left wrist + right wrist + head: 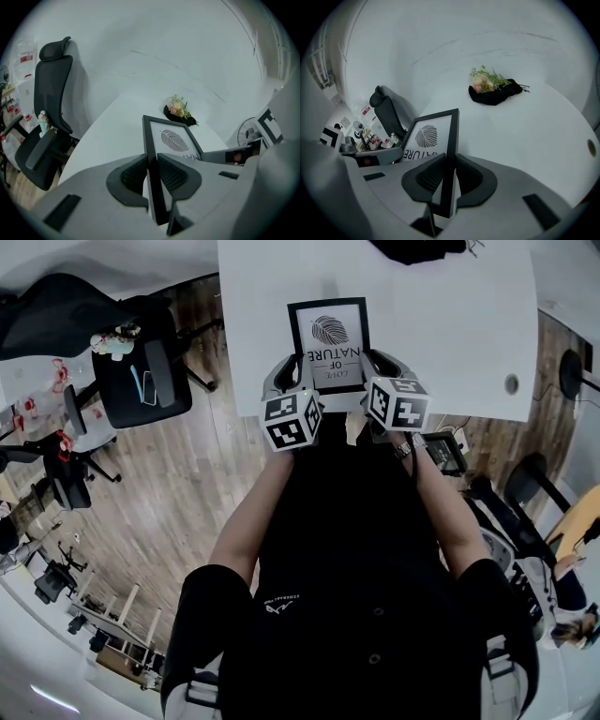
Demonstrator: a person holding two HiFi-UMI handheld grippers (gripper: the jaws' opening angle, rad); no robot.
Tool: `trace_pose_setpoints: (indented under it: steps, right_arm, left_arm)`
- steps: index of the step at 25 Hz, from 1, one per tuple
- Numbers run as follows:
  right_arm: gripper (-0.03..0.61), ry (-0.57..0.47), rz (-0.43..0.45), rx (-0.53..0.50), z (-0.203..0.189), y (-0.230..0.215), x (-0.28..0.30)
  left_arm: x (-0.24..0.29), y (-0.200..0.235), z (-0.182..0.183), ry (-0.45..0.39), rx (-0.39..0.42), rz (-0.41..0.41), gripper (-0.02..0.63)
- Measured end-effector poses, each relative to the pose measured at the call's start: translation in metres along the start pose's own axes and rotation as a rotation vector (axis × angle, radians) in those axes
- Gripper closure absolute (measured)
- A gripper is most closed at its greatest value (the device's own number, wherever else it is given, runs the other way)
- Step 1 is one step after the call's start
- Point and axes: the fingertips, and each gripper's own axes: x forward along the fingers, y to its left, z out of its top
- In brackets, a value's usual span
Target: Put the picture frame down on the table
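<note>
A black picture frame (328, 341) with a leaf print and lettering is held over the near part of the white table (450, 324). My left gripper (286, 381) is shut on the frame's left side rail (151, 154). On the opposite rail (452, 140) my right gripper (377, 371) is shut. Both gripper views show the rail pinched between the dark ribbed pads (133, 176) (466, 177). Whether the frame touches the tabletop cannot be told.
A small flower bunch on black cloth (492, 89) lies at the table's far side (179, 110). A cable hole (511, 383) sits at the right of the tabletop. Black office chairs (141, 371) stand on the wooden floor to the left, another chair (49, 117) close by.
</note>
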Motion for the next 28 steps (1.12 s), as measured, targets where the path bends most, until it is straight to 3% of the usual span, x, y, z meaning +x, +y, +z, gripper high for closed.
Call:
trace_pose_setpoints:
  steps: [8, 13, 28]
  right_arm:
    - [0.509, 0.068, -0.031, -0.033, -0.024, -0.012, 0.024]
    - [0.508, 0.106, -0.035, -0.043, -0.032, -0.019, 0.033]
    - [0.505, 0.158, -0.037, -0.065, -0.051, -0.023, 0.045]
  left_arm:
    - [0.023, 0.007, -0.027, 0.066, 0.039, -0.005, 0.538]
    - [0.037, 0.011, -0.042, 0.126, 0.013, -0.001, 0.537]
    - [0.044, 0.015, -0.06, 0.188, 0.029, 0.043, 0.537]
